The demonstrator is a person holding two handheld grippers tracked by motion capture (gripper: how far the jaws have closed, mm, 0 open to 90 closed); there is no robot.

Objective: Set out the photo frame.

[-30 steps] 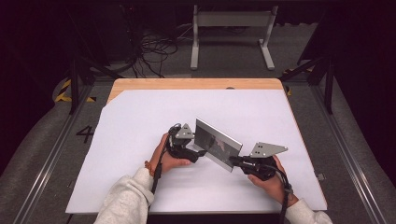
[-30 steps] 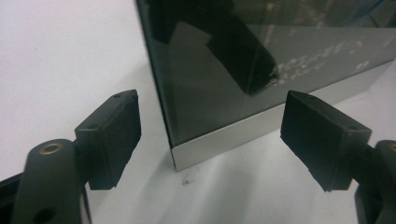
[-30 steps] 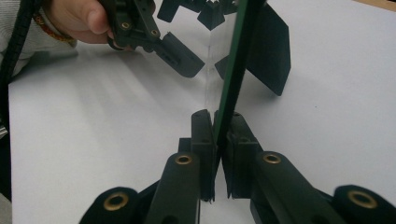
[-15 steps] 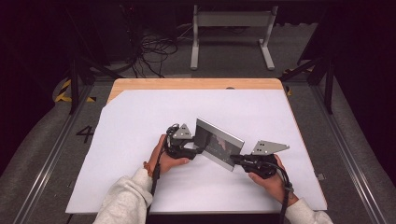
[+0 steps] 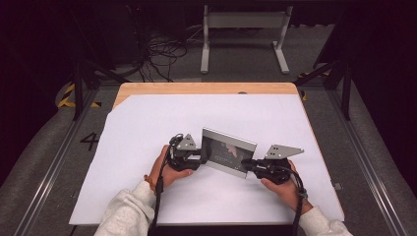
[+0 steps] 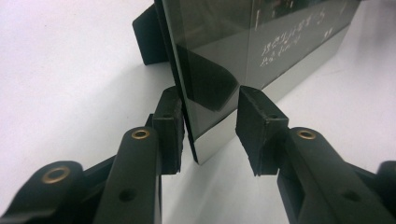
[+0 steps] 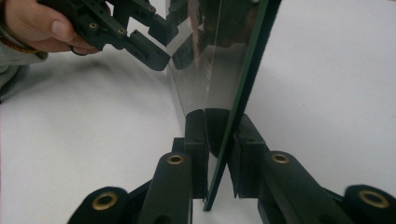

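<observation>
The right claw (image 7: 218,154) clamps the near end of the picture frame (image 5: 228,153), which stands on edge on the white bench (image 5: 147,118), while the left claw (image 6: 210,135), its jaws just closing, straddles the far end with one pad not yet touching.

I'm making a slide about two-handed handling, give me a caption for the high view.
Two hand-held grippers, left gripper and right gripper, steady an upright picture frame by its ends on a white table.
</observation>
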